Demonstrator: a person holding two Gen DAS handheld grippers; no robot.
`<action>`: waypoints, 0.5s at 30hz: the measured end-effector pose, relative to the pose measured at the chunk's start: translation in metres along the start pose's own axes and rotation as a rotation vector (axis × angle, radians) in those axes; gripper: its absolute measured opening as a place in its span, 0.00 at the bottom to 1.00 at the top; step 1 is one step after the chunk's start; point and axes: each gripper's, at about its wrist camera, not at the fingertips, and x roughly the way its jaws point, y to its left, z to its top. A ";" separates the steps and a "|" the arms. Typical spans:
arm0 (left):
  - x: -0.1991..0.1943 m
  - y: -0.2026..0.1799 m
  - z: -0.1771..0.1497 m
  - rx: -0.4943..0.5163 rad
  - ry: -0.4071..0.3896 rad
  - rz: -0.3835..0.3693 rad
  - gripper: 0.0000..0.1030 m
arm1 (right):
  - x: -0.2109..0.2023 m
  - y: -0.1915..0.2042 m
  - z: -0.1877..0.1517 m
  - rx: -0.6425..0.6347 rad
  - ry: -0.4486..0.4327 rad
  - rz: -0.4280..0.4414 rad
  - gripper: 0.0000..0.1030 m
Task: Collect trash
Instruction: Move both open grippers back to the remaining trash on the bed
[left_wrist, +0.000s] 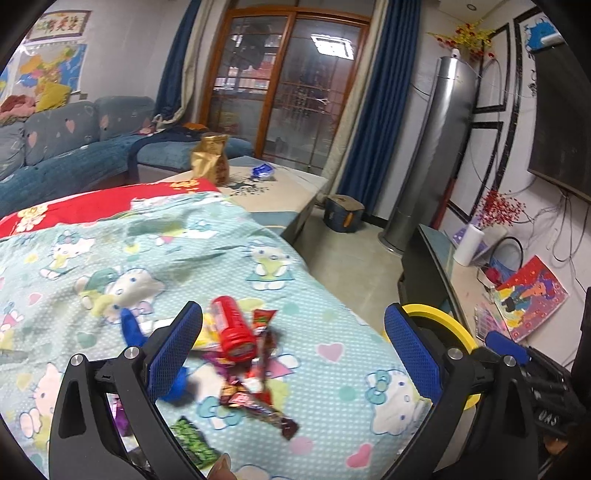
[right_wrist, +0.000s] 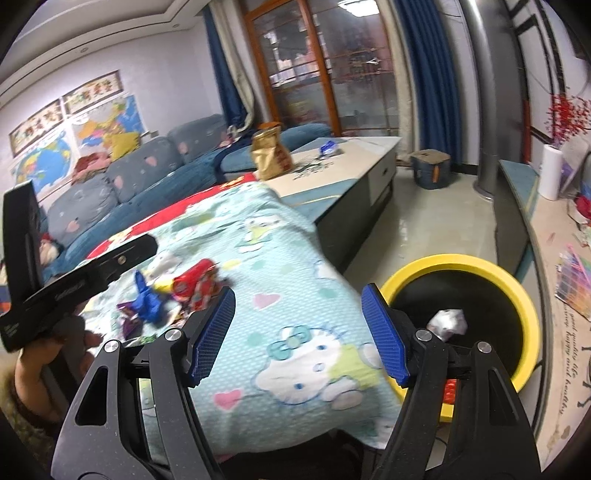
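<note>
one red can (left_wrist: 233, 328), one bin (right_wrist: 517, 295) — one gold bag (left_wrist: 210, 158)

Motion blur smears the trash pile (left_wrist: 243, 354) in my left wrist view; I cannot read the label on the red canister (left_wrist: 233, 329). The left finger hides part of a blue wrapper (left_wrist: 131, 326), and the green packet (left_wrist: 194, 445) is partly cut off behind the gripper frame. The bin (right_wrist: 517, 295) is largely hidden in the left view. In the right view its near rim sits behind the right finger, and the crumpled white item (right_wrist: 448, 322) inside is too blurred to identify.
</note>
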 end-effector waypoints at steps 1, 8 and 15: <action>-0.001 0.004 0.000 -0.007 0.000 0.007 0.93 | 0.002 0.005 -0.001 -0.009 0.007 0.012 0.61; -0.009 0.037 0.000 -0.058 -0.009 0.062 0.93 | 0.013 0.035 -0.006 -0.055 0.045 0.076 0.61; -0.014 0.067 0.001 -0.103 -0.018 0.108 0.93 | 0.026 0.065 -0.010 -0.118 0.082 0.130 0.61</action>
